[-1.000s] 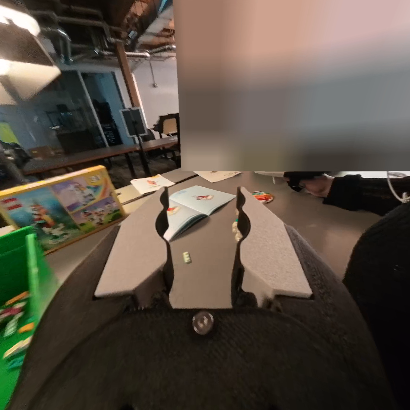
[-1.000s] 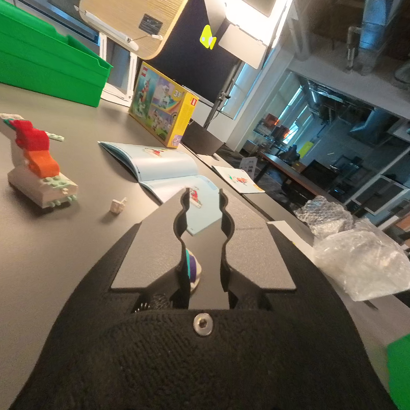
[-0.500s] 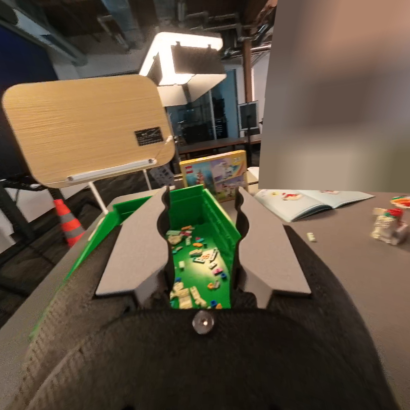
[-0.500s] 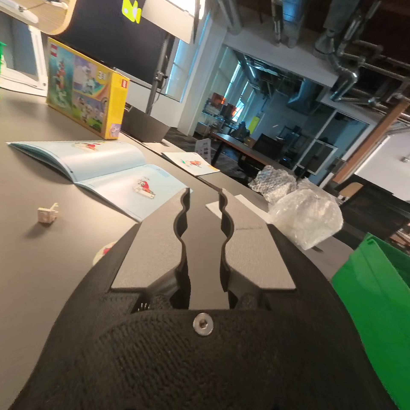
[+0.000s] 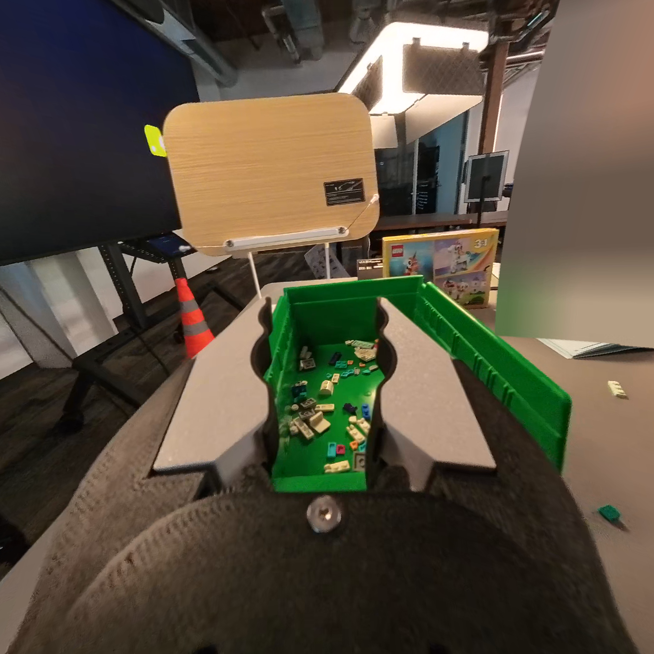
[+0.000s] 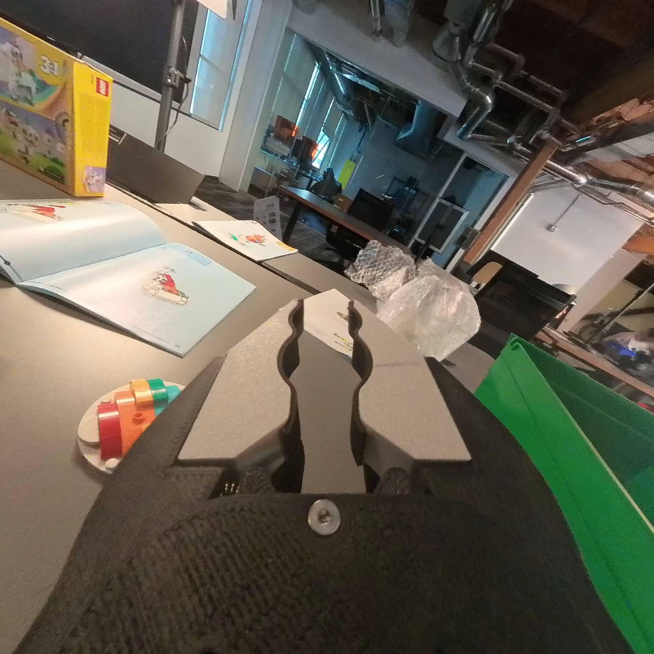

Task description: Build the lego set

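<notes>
In the left wrist view my left gripper point(image 5: 323, 308) is open and empty, held above a green bin point(image 5: 495, 368) that holds several loose small bricks point(image 5: 320, 417). A pale brick point(image 5: 617, 388) and a teal piece point(image 5: 609, 513) lie on the table right of the bin. In the right wrist view my right gripper point(image 6: 325, 304) is open and empty above the grey table. A round plate with a rainbow build point(image 6: 131, 410) lies just left of it. The open instruction booklet point(image 6: 116, 269) lies farther left.
The yellow set box point(image 6: 53, 116) stands at the back, also in the left wrist view point(image 5: 439, 269). A second green bin point(image 6: 584, 460) is at the right. Clear plastic bags point(image 6: 424, 311) and a second booklet point(image 6: 247, 239) lie beyond. The table edge and an orange cone point(image 5: 191, 318) are at left.
My left gripper has swung left from the booklet to over the green bin. My right gripper has swung right, away from the red and white build, toward the second green bin.
</notes>
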`<state>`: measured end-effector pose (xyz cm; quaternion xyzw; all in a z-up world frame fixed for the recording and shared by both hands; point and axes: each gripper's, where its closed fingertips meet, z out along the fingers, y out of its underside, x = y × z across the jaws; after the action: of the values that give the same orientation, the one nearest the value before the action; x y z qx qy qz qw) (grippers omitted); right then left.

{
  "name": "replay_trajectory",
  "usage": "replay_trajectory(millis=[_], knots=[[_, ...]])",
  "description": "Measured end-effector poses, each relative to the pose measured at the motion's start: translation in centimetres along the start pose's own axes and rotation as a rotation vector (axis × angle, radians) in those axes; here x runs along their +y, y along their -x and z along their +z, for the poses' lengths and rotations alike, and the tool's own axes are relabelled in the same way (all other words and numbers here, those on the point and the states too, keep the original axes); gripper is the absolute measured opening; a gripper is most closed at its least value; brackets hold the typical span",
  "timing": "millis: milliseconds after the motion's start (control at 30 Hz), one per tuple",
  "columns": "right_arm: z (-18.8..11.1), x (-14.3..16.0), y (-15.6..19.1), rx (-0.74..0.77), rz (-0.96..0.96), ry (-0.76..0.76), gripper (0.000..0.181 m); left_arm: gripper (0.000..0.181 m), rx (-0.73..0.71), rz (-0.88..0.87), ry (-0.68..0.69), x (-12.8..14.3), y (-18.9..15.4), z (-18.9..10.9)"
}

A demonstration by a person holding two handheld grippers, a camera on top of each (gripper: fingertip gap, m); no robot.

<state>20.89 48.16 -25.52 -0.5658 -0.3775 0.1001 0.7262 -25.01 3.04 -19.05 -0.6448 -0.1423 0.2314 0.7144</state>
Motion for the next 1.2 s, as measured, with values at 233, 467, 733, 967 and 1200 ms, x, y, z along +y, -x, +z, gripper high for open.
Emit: replay_trajectory(millis=[233,467,733,967,1200], knots=[[0.2,0.7,-1.2,0.041,0.029,0.019,0.023,0.057,0.022,-0.029,0.018,0.5,0.0,-1.2],[-0.1,1.1,-1.0,0.048,0.028,0.027,0.023,0.044,0.354,0.197,0.245,2.5,-4.4,-0.1],[-0.4,1.1,-1.1,0.061,0.049,0.016,0.023,0.030,0.940,0.376,0.614,4.8,-8.6,1.4],[-0.7,1.0,-1.5,0.081,0.067,0.010,0.023,0.012,1.320,0.419,0.954,10.9,-12.7,0.1],[-0.6,1.1,-1.5,0.079,0.063,0.013,0.023,0.000,1.460,0.417,1.140,13.8,-13.5,-1.7]])
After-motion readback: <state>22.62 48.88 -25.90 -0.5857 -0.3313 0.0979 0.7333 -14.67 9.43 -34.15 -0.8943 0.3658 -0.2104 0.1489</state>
